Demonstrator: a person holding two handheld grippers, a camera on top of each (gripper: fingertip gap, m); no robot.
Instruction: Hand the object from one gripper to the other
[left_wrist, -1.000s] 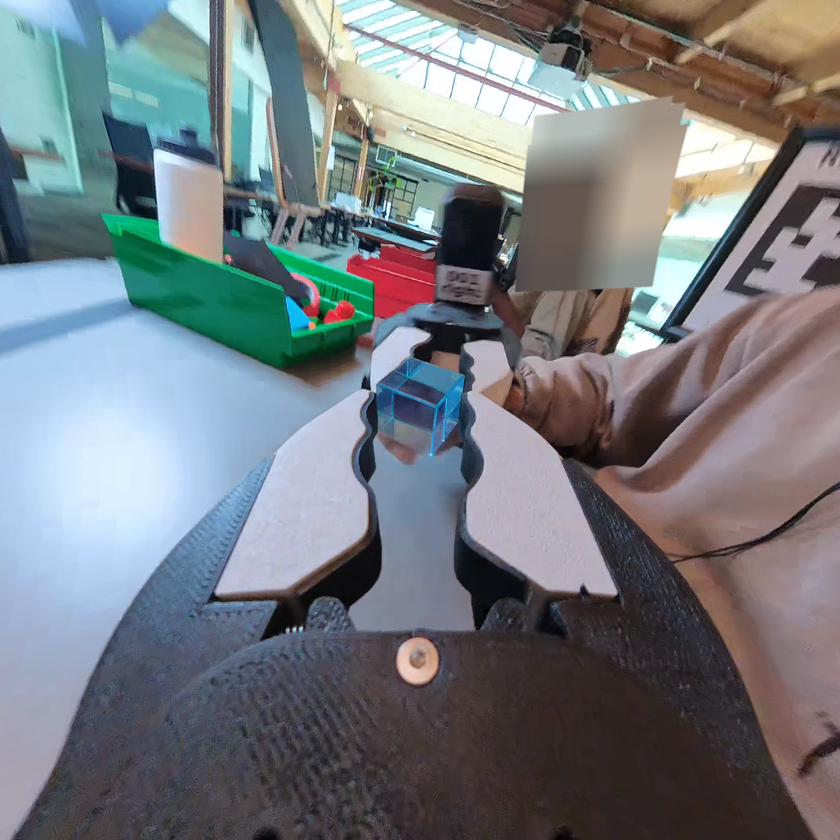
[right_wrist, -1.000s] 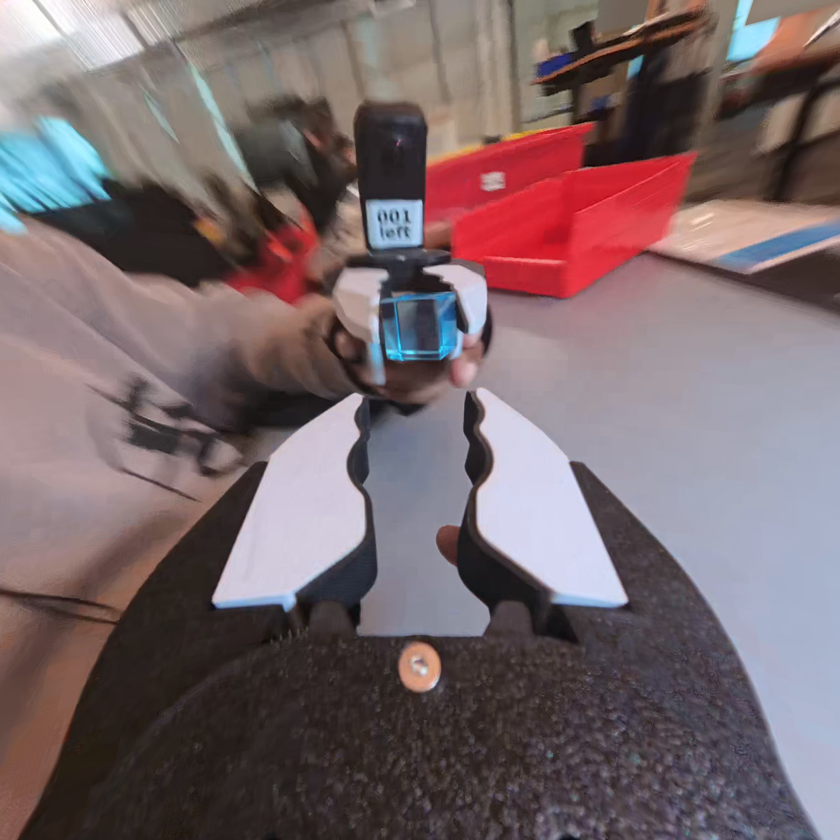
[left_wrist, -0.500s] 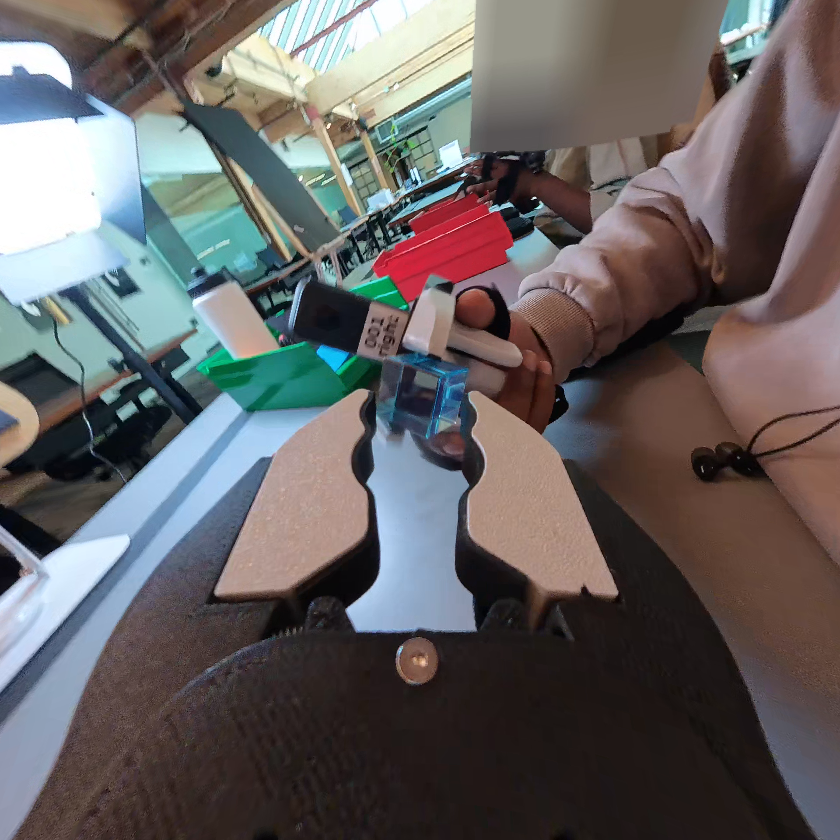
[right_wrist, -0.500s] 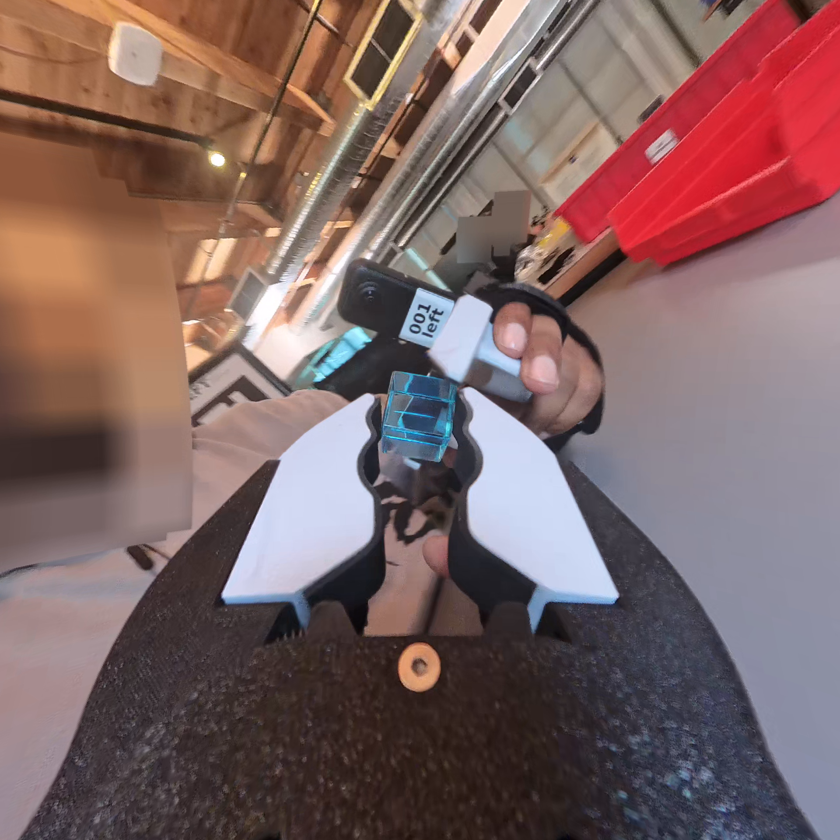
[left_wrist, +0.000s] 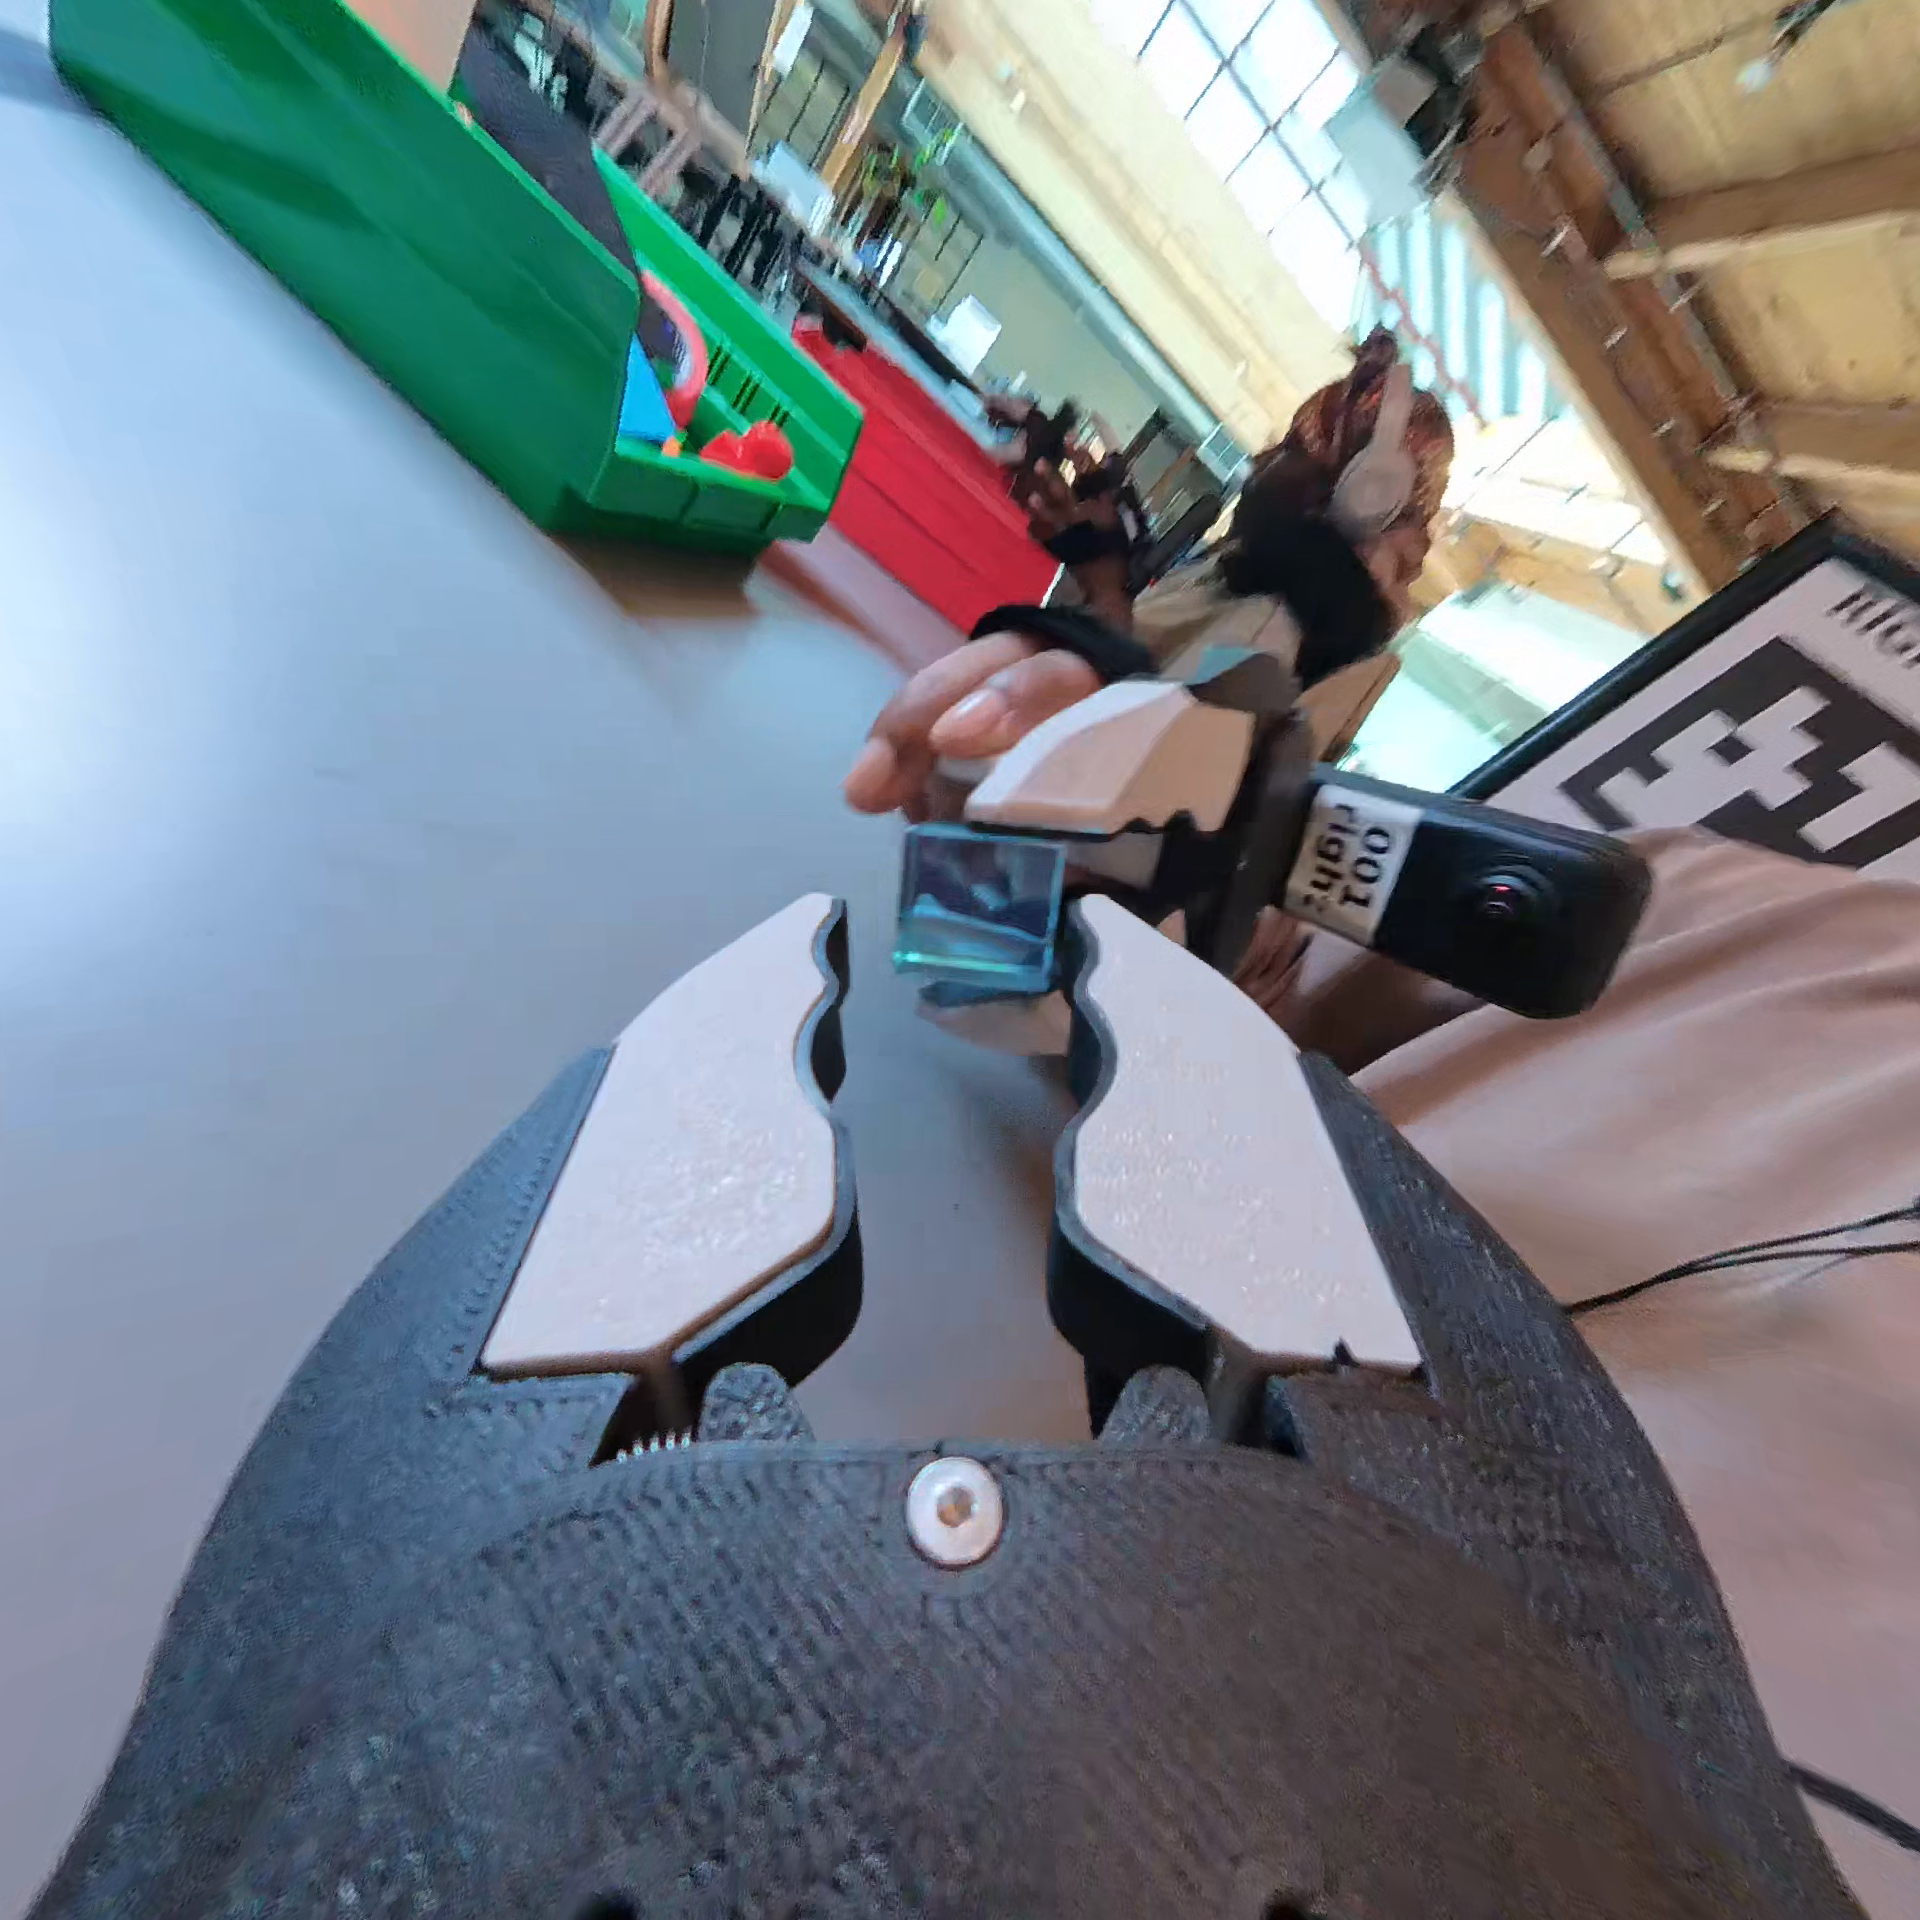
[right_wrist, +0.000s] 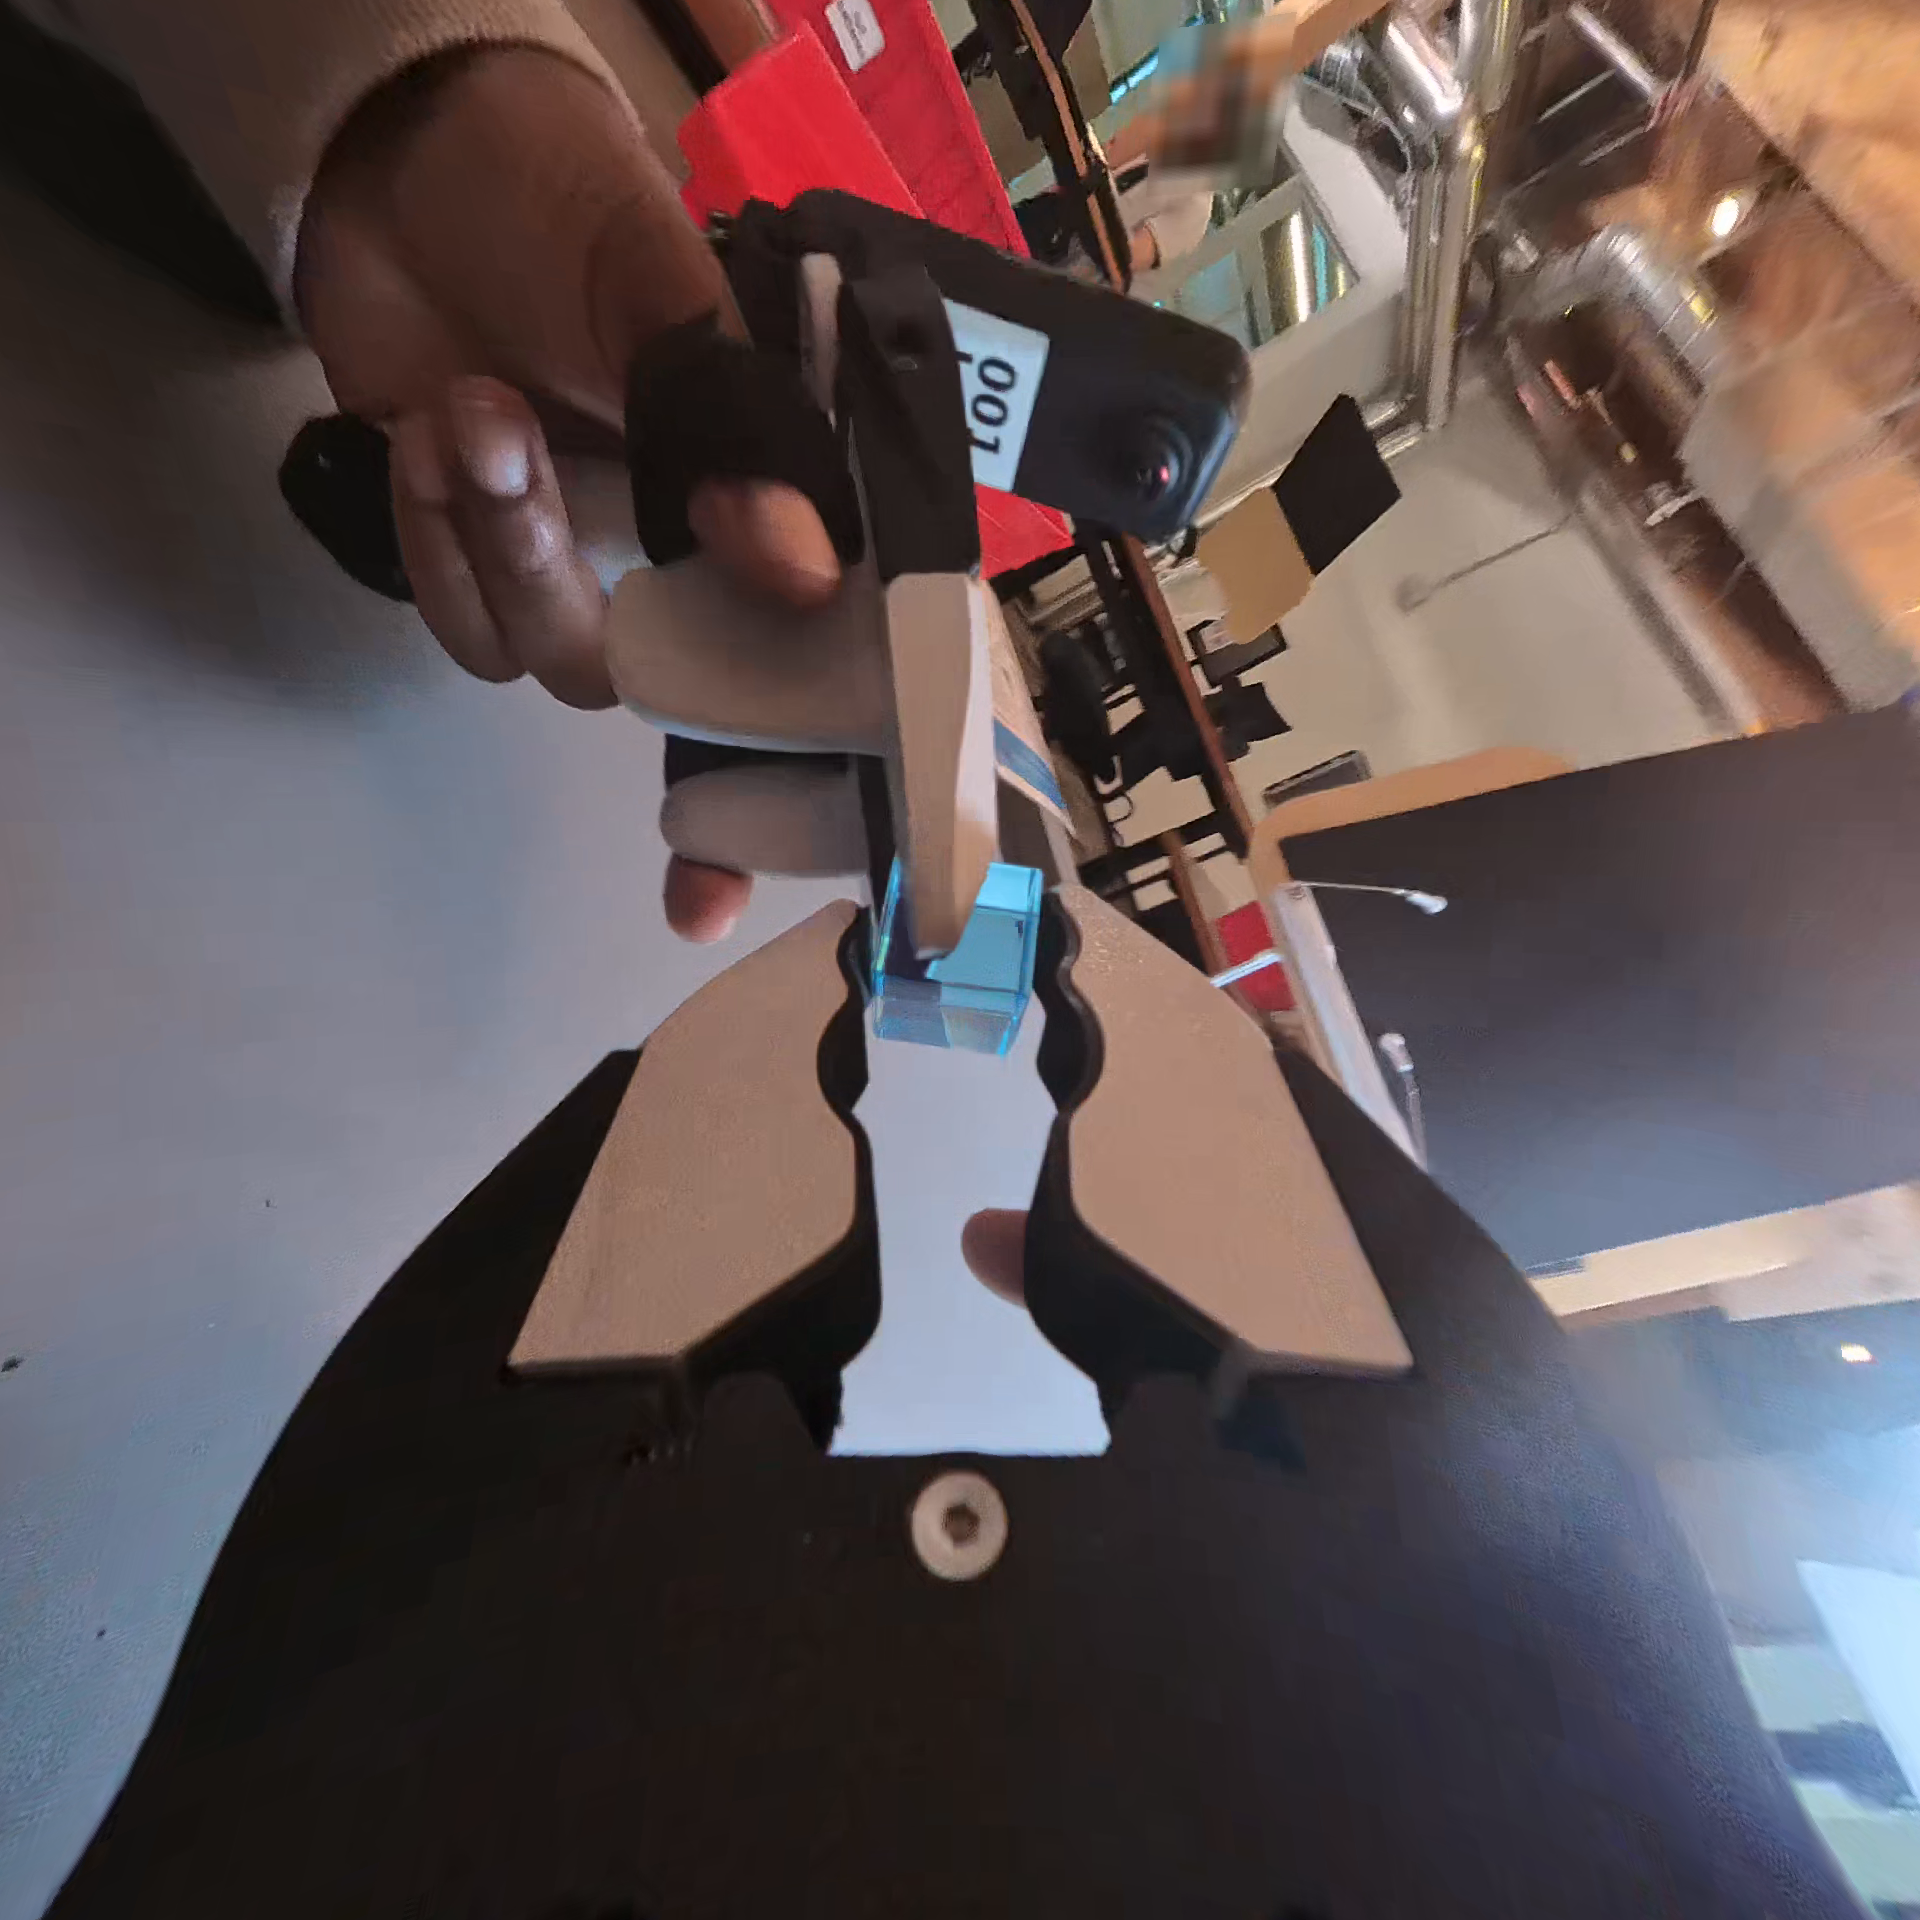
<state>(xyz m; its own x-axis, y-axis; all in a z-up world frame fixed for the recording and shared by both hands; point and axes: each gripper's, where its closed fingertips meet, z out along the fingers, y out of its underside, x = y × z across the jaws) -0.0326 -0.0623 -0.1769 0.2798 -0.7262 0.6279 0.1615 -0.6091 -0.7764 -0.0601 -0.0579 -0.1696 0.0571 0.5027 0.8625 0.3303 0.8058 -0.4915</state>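
A clear blue cube (left_wrist: 982, 904) is held in the air above the grey table (left_wrist: 260, 727). In the left wrist view my left gripper (left_wrist: 956, 914) is open around it, with a gap between its left finger and the cube. The right gripper's fingers (left_wrist: 1101, 769) come in from the right and clamp the cube from above and below. In the right wrist view my right gripper (right_wrist: 951, 935) is shut on the cube (right_wrist: 987, 961). The left gripper's finger (right_wrist: 935, 810) lies over the cube's face there.
A green bin (left_wrist: 416, 260) with toys and red bins (left_wrist: 914, 488) stand at the far side of the table. A black-and-white marker board (left_wrist: 1714, 769) leans at the right. The holder's beige sleeve (left_wrist: 1662, 1091) and a black cable (left_wrist: 1766, 1257) are close on the right. Only a small space, under 4 cm, lies between the two pairs of fingers.
The right gripper came up to the cube held by the left gripper and shut on it. The left gripper's fingers have since spread. Both grippers have rolled and tilted.
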